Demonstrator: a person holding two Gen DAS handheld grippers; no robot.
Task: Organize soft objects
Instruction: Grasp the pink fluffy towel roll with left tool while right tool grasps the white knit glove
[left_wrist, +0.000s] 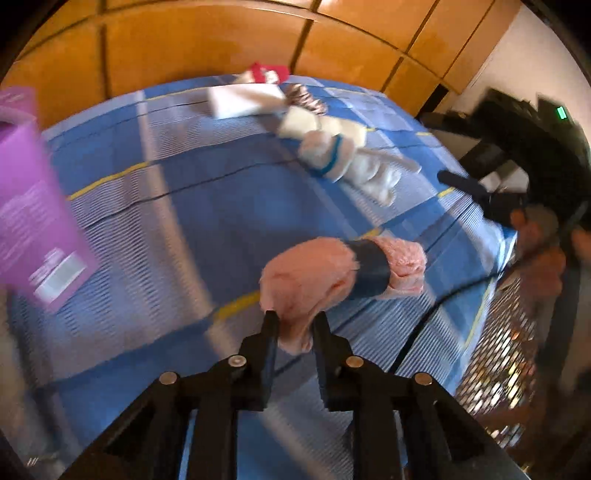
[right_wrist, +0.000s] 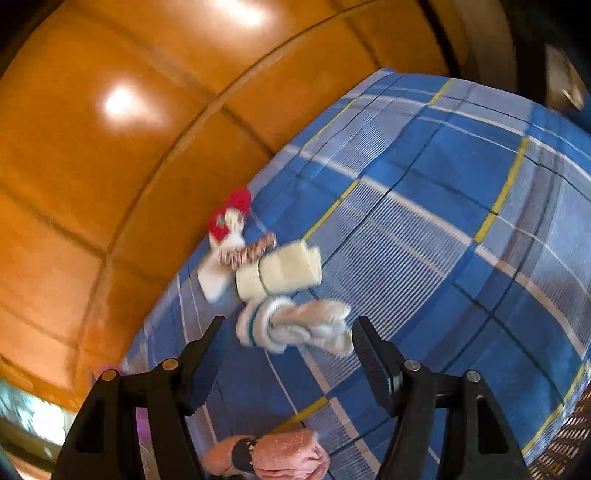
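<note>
I am looking along the left gripper (left_wrist: 295, 321), and its 2 black fingers are standing close together, pinching the near end of a pink fluffy roll (left_wrist: 332, 280). This roll is soft and furry, thick like a short log, with 1 dark band wrapped around its middle. Its long axis is running from the gripper away to the right, almost level across the left wrist view. It is lying on a bed covered with a blue checked sheet (left_wrist: 184, 221), which is woven with white ribs and thin yellow and black lines.

The right gripper (right_wrist: 288, 332) is standing wide, with nothing between the ribbed pads. Just ahead of it a white terry roll (right_wrist: 291, 328) is lying, tied in a knot, with 1 teal stripe at its left end; its long axis is going left to right. Behind it I am counting 1 cream roll (right_wrist: 280, 269) with a thin band, touching the white one, then 1 brown striped piece (right_wrist: 247, 251), 1 flat white piece (right_wrist: 212, 277) and 1 red and white piece (right_wrist: 231, 214) near the glossy orange wooden panel (right_wrist: 110, 166).

At the left edge of the left wrist view 1 purple box (left_wrist: 33, 206) is showing, blurred.
</note>
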